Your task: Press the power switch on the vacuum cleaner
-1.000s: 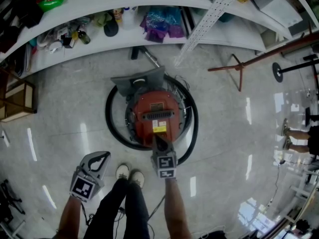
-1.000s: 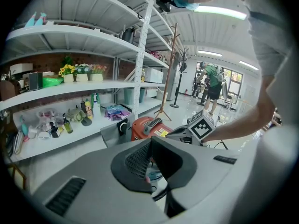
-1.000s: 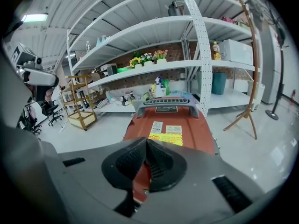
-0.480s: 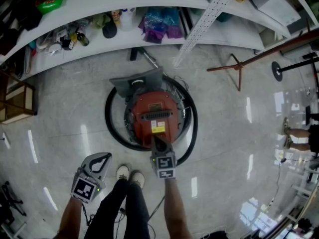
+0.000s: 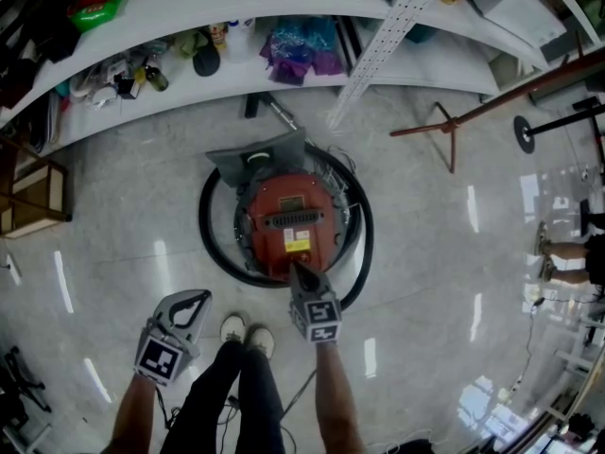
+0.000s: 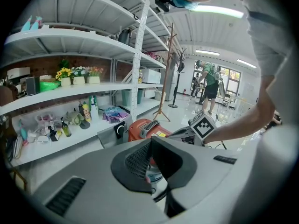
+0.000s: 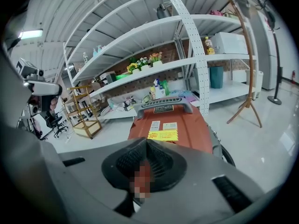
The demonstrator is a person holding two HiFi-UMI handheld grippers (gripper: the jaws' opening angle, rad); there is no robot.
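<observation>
1. Vacuum cleaner (image 5: 293, 223), red, sits at frame centre, ringed by its black hose (image 5: 210, 244).
2. Right gripper (image 5: 300, 270), jaws pressed together and empty, noses its near edge; switch press apparently under way, not confirmed.
3. Left gripper (image 5: 196, 297) (jaws likewise together) hangs lower left.
4. Yellow label (image 7: 163, 135): print unreadable.

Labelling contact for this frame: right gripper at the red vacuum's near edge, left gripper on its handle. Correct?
Only the left part is wrong. The right gripper is at the vacuum's near edge; the left gripper is off it, held beside the shoes, per the head view.
</observation>
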